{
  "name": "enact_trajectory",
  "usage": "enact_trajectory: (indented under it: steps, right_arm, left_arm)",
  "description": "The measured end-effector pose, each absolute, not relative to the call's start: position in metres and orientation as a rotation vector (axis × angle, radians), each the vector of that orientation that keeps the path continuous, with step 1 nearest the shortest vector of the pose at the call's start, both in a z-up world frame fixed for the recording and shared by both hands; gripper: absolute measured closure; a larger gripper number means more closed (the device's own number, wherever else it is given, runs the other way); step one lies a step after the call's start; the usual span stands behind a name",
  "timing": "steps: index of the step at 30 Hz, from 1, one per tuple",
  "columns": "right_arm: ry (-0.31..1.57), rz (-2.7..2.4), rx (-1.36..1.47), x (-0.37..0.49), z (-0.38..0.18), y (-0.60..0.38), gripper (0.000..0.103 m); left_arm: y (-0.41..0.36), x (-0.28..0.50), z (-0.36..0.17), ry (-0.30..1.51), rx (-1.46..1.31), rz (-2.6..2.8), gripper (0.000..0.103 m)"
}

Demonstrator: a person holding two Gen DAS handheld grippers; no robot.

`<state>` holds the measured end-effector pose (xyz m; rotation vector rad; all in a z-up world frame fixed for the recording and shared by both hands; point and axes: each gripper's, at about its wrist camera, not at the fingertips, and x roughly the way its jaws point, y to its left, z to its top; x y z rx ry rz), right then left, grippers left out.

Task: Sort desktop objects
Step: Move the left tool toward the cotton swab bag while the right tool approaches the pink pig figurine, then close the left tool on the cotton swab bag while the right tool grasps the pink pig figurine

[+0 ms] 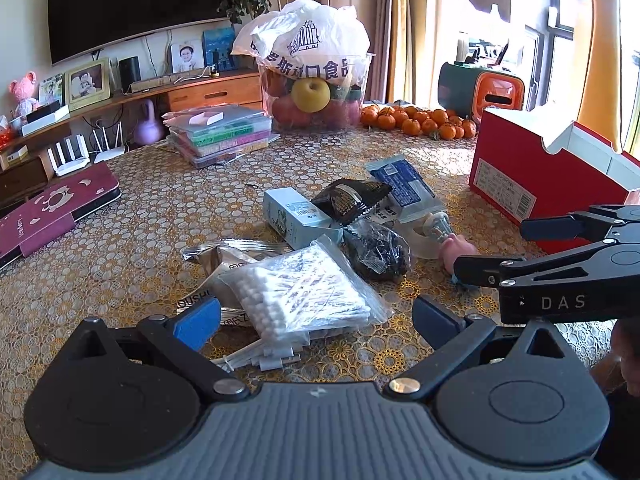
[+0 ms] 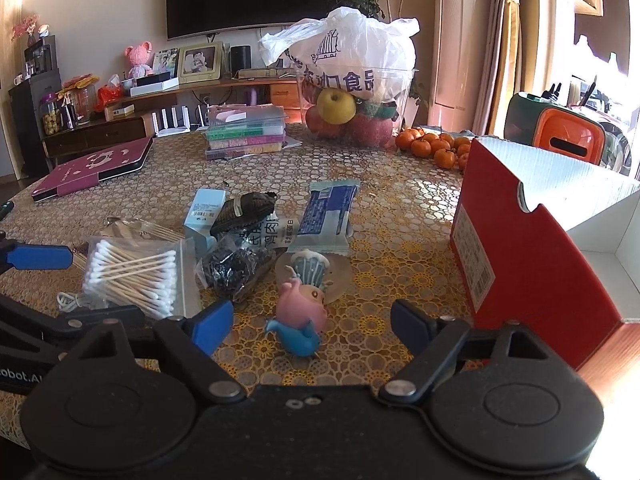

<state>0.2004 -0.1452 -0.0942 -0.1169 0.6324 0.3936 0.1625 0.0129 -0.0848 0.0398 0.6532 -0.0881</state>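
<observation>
Both tools gape apart: left tool (image 1: pixel 316 316) over the cotton-swab bag (image 1: pixel 308 290), which hides a packet; right tool (image 2: pixel 312 326) around the pink figurine (image 2: pixel 300 312). At 3 o'clock, "DAS" shows.

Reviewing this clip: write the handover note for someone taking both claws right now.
Left claw: open, empty, over the cotton swab bag.
Right claw: open, empty, either side of the pink toy.
Pile mid-table: swab bag, silver packet, teal box, two dark packets, blue snack bar, white packet, cable.
Red box stands open on the right; the part of its inside in view is bare.
Done: nothing visibly sorted.
Left: the whole pile; toy and swabs look closest to grab.
</observation>
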Motion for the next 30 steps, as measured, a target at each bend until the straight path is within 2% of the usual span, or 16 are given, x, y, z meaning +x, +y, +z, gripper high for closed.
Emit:
enact_trajectory:
  steps: [9, 12, 18, 24, 26, 30]
  right_arm:
    - [0.662, 0.401, -0.105, 0.213, -0.105, -0.138, 0.023]
    - [0.670, 0.414, -0.104, 0.215, -0.107, -0.136, 0.030]
    - [0.681, 0.420, -0.093, 0.219, -0.110, -0.135, 0.035]
    - [0.690, 0.418, -0.092, 0.221, -0.114, -0.133, 0.040]
    - [0.696, 0.415, -0.087, 0.221, -0.115, -0.133, 0.044]
    - [0.697, 0.410, -0.081, 0.221, -0.115, -0.136, 0.047]
  left_arm:
    - [0.014, 0.176, -0.095, 0.678, 0.024, -0.078, 0.004]
    - [0.013, 0.178, -0.097, 0.683, 0.018, -0.083, 0.009]
    - [0.014, 0.182, -0.099, 0.687, -0.001, -0.084, 0.016]
    - [0.013, 0.186, -0.099, 0.691, -0.011, -0.086, 0.027]
    - [0.014, 0.187, -0.099, 0.690, -0.018, -0.084, 0.036]
    - [0.017, 0.188, -0.096, 0.684, -0.058, -0.081, 0.047]
